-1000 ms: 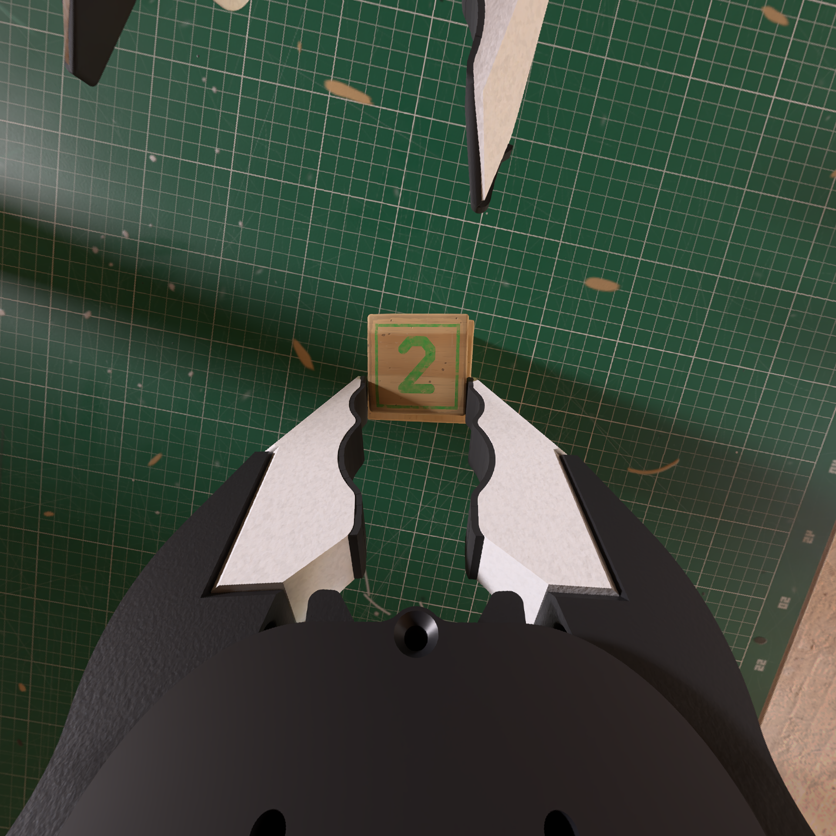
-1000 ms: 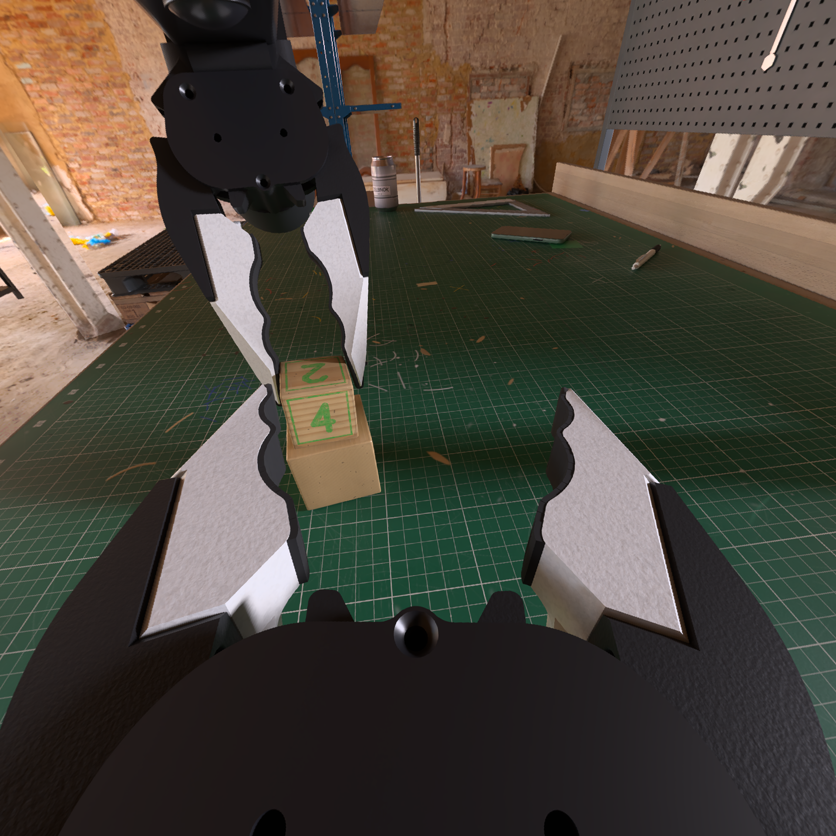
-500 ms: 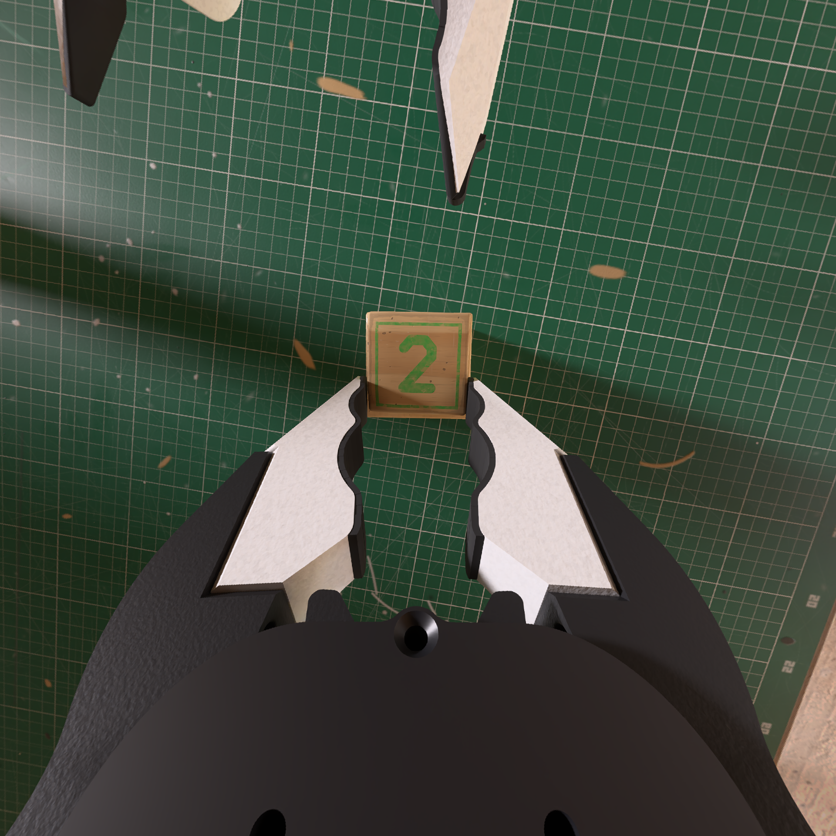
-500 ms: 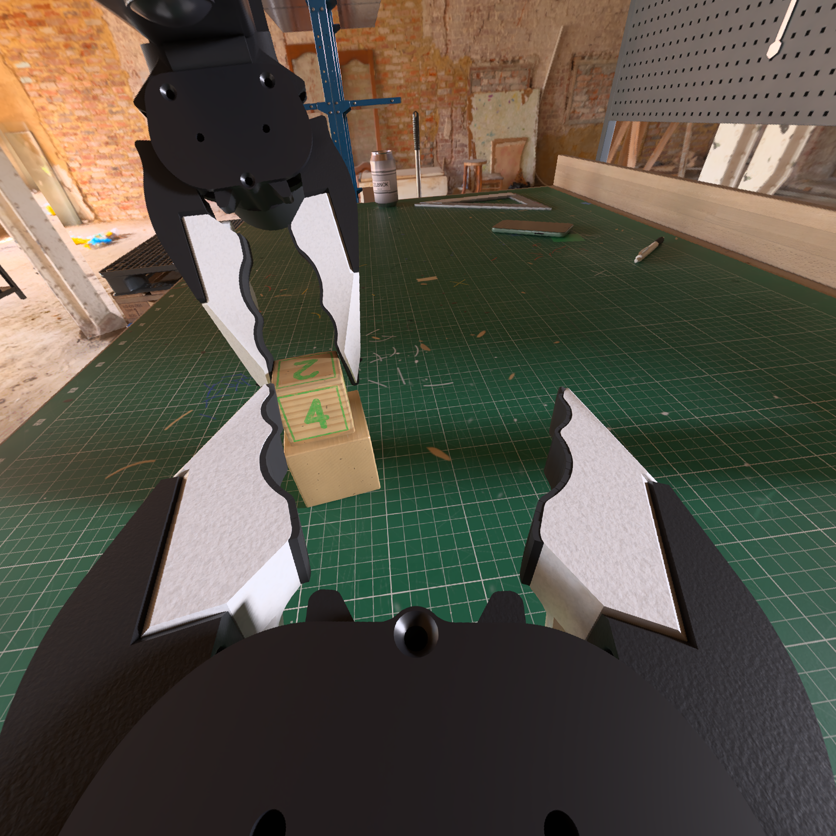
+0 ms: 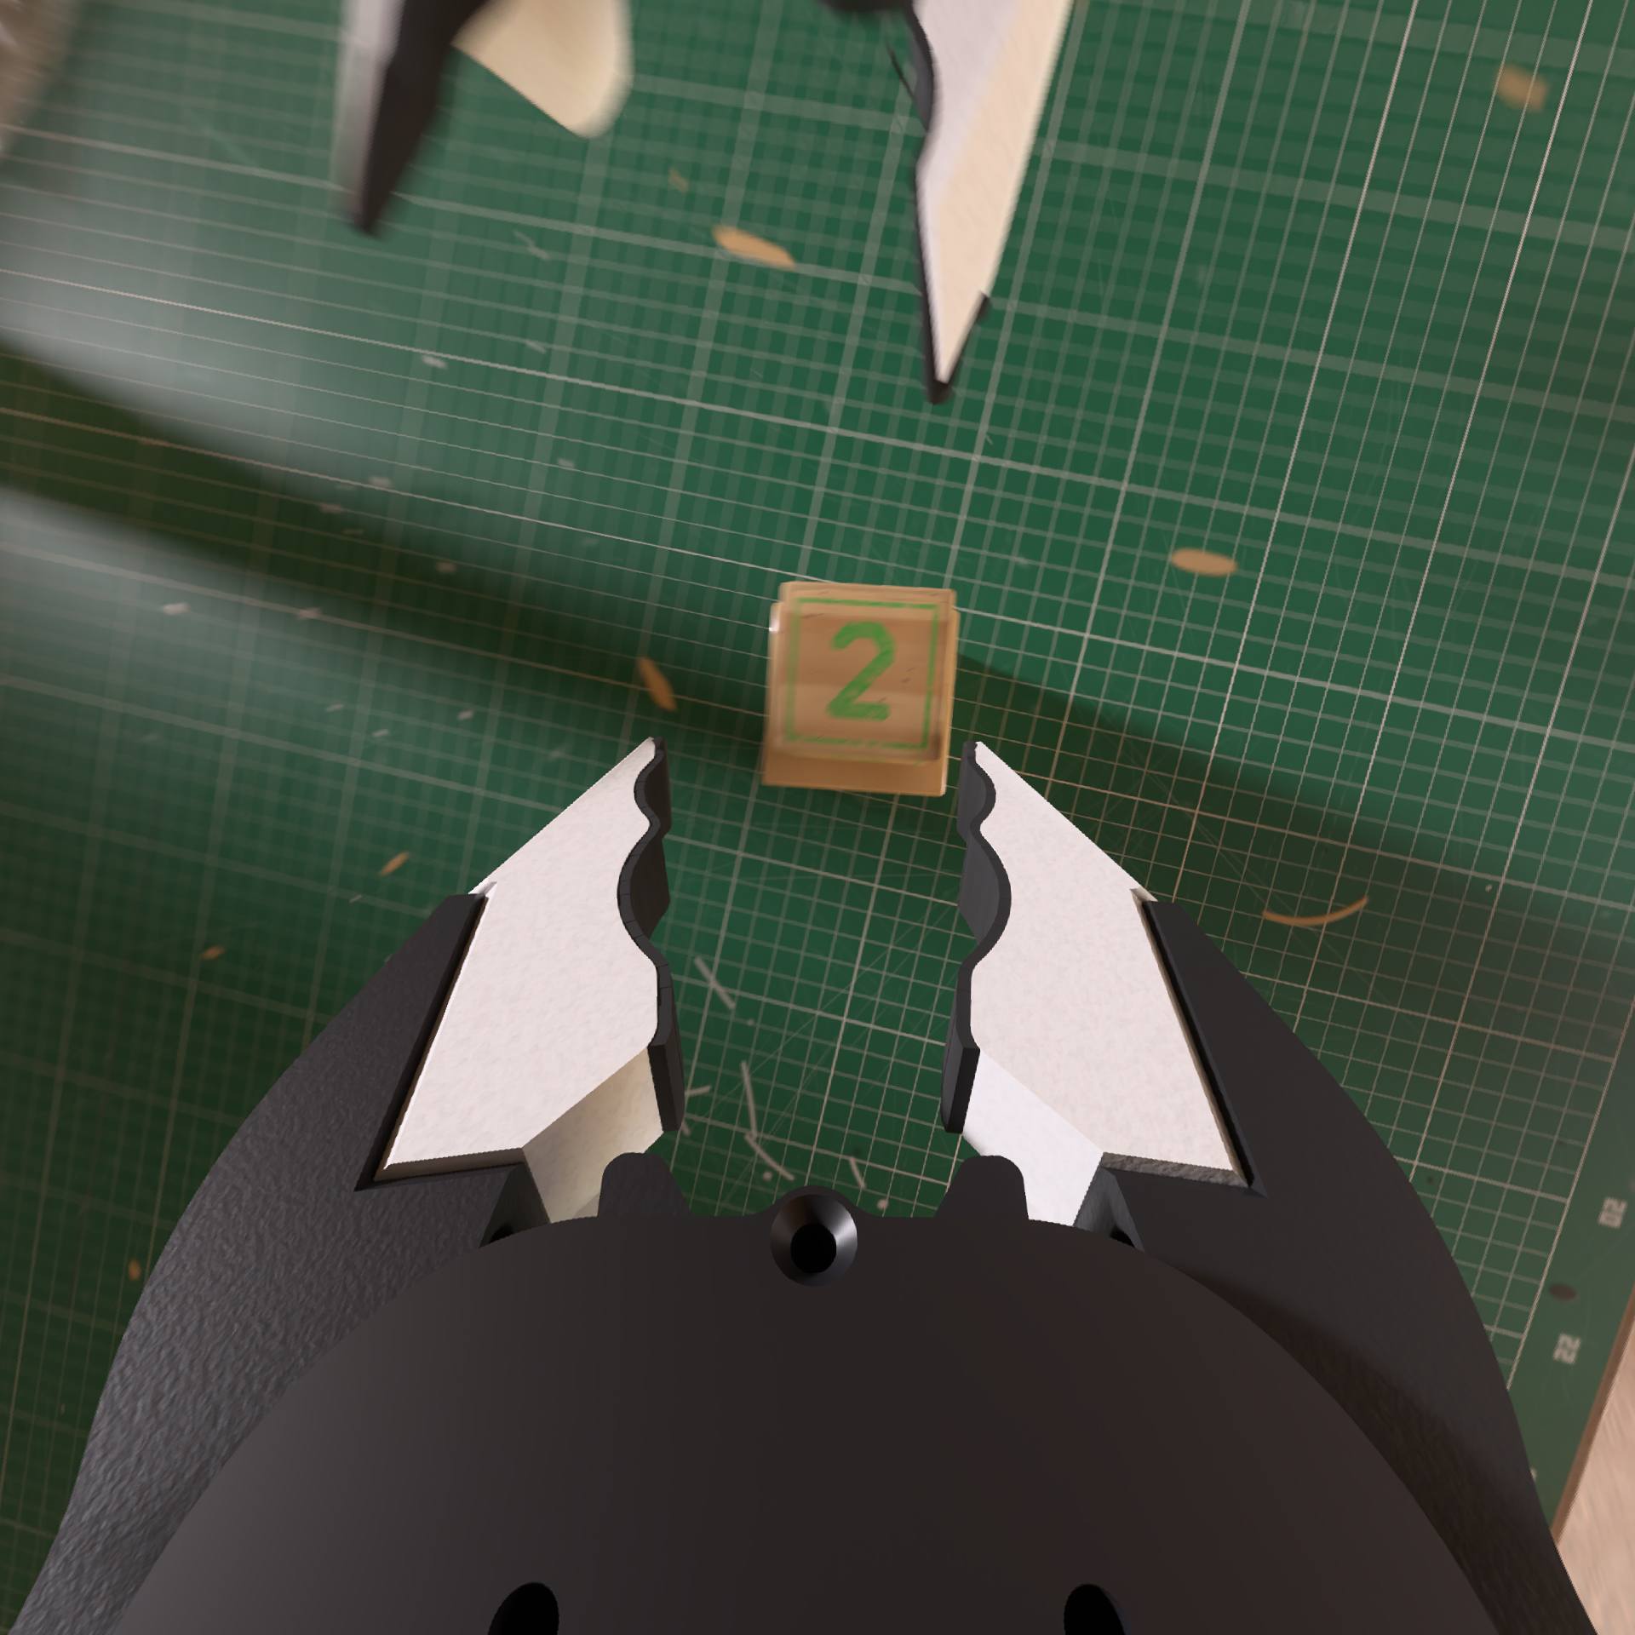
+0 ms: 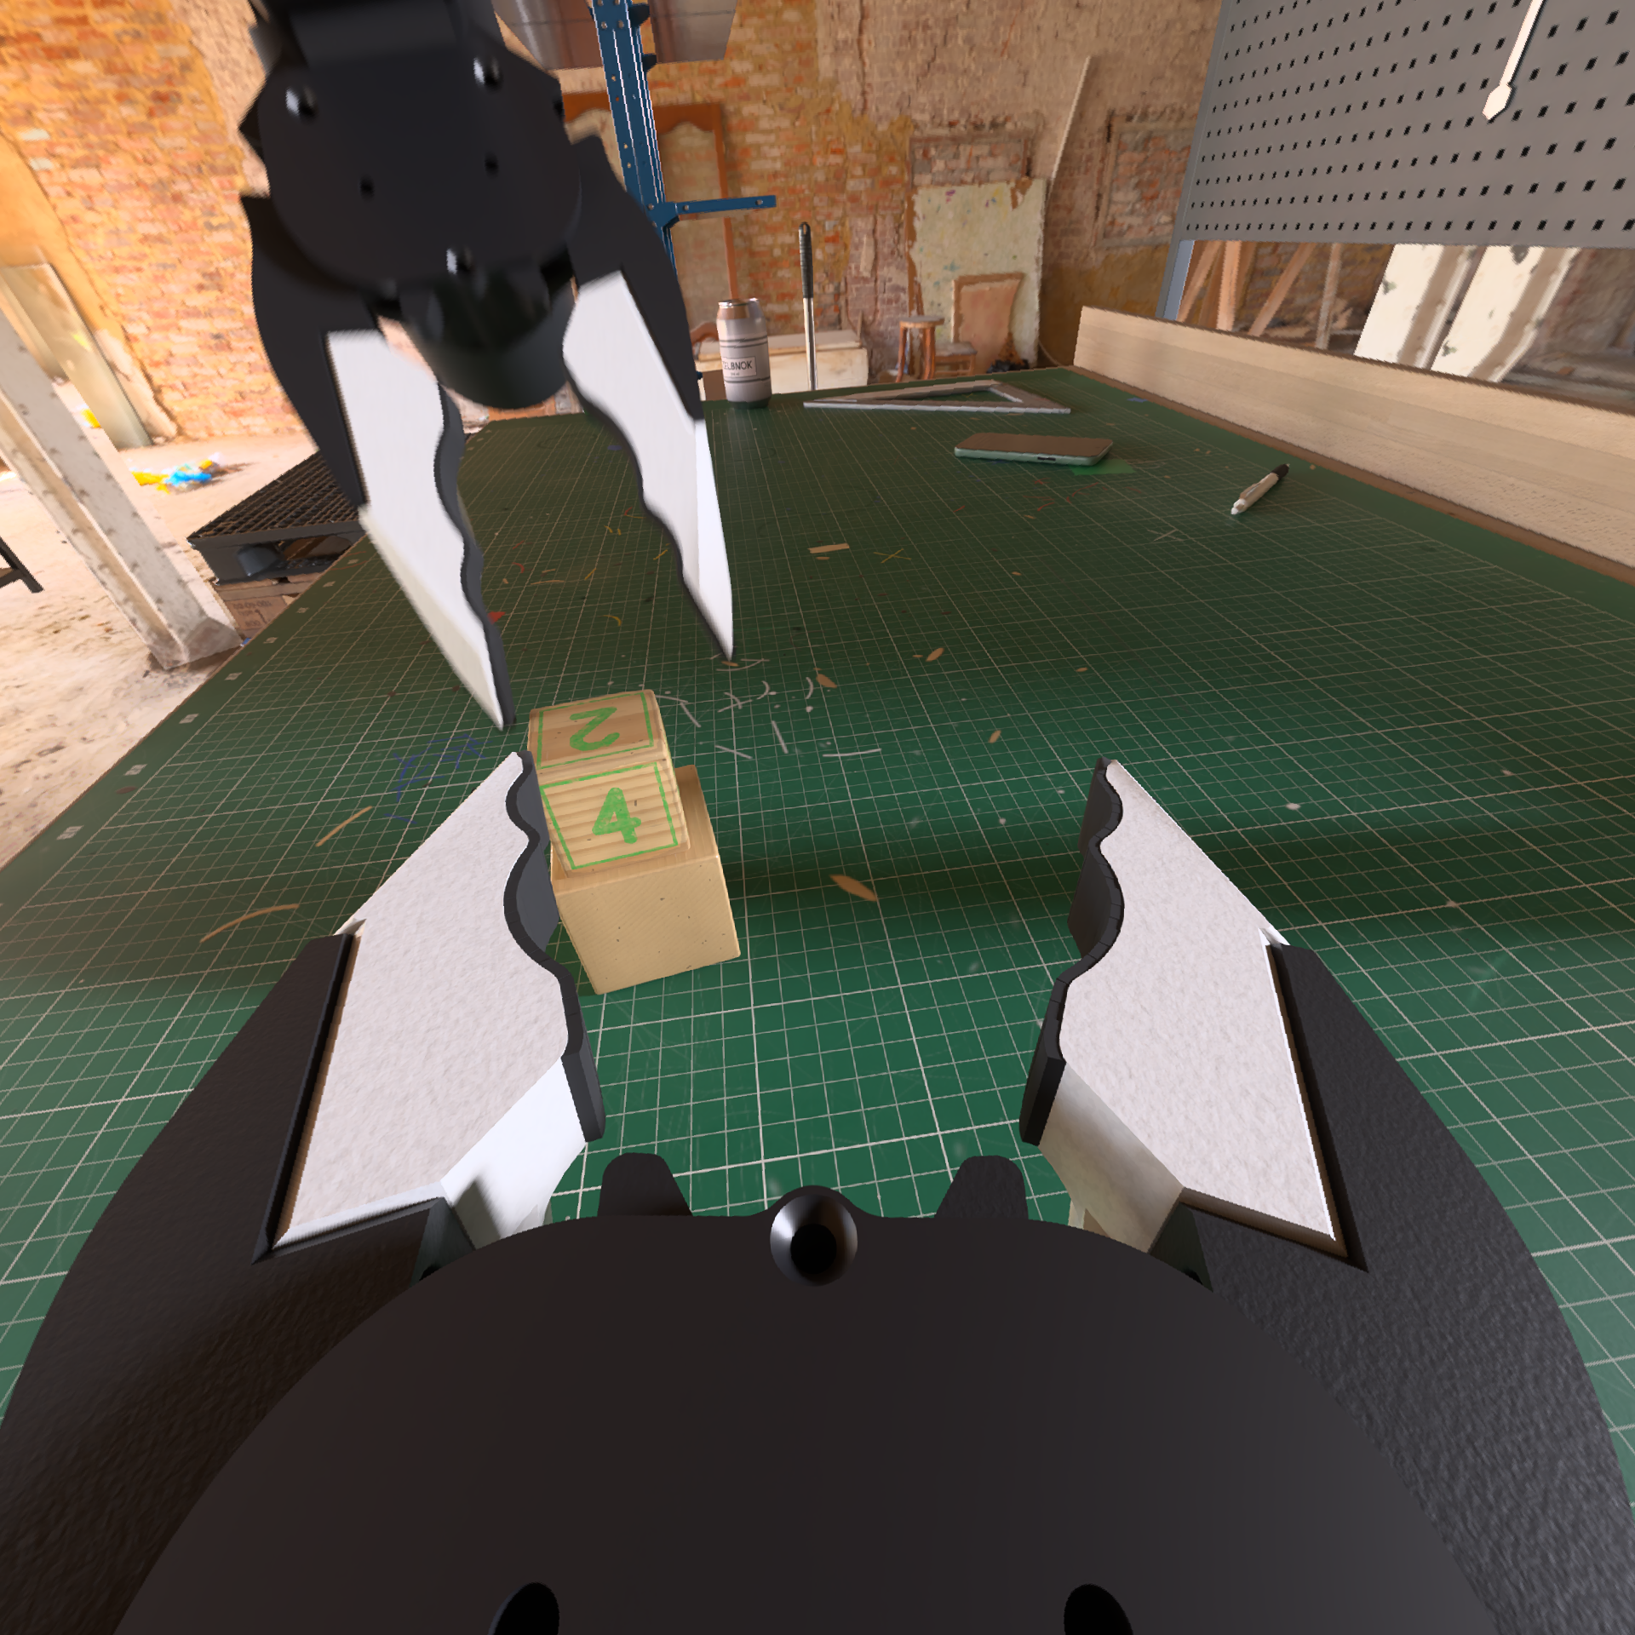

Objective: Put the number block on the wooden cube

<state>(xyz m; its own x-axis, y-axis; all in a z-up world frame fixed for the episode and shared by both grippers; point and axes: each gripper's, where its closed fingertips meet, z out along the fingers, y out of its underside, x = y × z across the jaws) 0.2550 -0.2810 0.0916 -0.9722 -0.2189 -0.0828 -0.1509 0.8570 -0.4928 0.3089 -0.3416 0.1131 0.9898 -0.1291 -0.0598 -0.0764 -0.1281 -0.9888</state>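
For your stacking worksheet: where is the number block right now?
In the right wrist view, the number block sits atop the wooden cube, left of centre, below the open left gripper.

Left hand-held gripper points down, jaws apart; right hand-held gripper spread wider.

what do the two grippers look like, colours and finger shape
Both the left gripper and right gripper have rounded, textured matte black bodies. Each carries two tapered white fingers with wavy black inner edges. No cables or markings show.
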